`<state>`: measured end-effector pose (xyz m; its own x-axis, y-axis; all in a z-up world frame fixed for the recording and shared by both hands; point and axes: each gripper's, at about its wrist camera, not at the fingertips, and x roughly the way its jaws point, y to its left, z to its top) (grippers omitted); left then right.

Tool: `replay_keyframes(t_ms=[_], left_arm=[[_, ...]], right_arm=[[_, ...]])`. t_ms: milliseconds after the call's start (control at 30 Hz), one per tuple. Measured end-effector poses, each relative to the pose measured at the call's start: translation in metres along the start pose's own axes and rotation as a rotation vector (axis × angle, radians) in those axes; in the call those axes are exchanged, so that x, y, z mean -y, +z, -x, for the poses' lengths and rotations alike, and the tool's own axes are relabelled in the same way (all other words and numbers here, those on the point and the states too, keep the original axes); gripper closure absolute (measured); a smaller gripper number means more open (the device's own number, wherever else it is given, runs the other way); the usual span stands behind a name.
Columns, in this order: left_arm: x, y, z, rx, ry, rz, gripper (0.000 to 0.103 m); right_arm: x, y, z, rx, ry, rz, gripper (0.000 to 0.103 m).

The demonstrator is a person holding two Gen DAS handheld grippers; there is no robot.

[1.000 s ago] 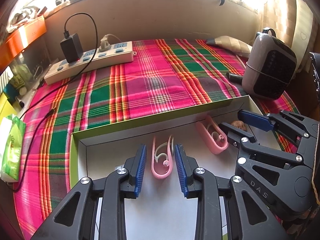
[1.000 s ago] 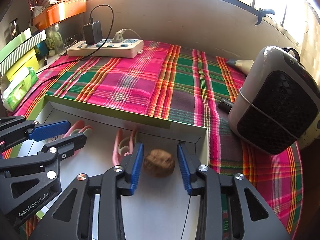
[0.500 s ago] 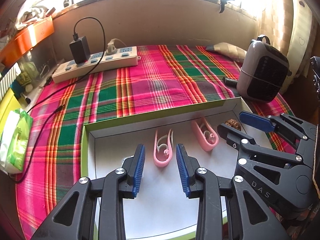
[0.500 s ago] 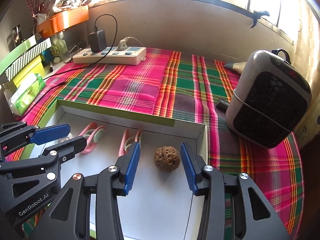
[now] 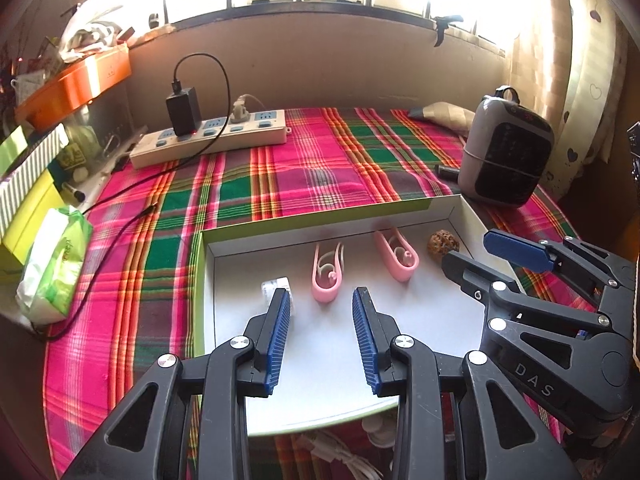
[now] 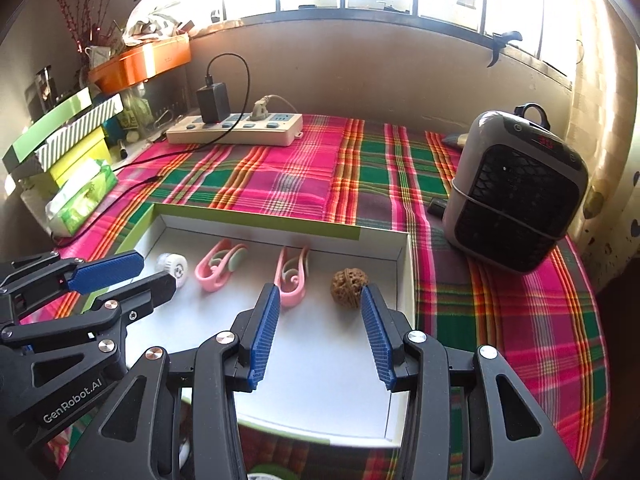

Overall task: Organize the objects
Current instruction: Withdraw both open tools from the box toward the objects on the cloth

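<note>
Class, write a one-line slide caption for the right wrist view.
Open right gripper above a white tray holding a walnut, two pink clips and a small white roll.

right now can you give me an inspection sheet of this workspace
surface: plaid cloth covers the table; a shallow white box lies on it.
job's things: in the box, a row: white cap, two pink clips, walnut, all apart.
clutter: tissue pack, stacked boxes, small heater.
grippers: left gripper and right gripper over the box, jaws open, holding nothing.
cables: power strip with a black adapter; its cable trails across the cloth.
surroundings: window wall, orange tray.
</note>
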<state>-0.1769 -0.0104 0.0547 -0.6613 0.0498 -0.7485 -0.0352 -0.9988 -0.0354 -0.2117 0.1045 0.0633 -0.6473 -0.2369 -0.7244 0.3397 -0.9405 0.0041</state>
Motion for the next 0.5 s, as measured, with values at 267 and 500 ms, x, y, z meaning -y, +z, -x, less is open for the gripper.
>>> replay_keyframes(t_ms=[267,500], left_arm=[[0.000,-0.015,0.024,0.032,0.004,0.003,0.072],[0.001,-0.034,0.041,0.045,-0.002,0.002,0.072]], right_arm=[[-0.007,-0.016,0.027,0.032,0.008,-0.011,0.059],[-0.016,-0.034,0.047,0.053,0.025,-0.021,0.059]])
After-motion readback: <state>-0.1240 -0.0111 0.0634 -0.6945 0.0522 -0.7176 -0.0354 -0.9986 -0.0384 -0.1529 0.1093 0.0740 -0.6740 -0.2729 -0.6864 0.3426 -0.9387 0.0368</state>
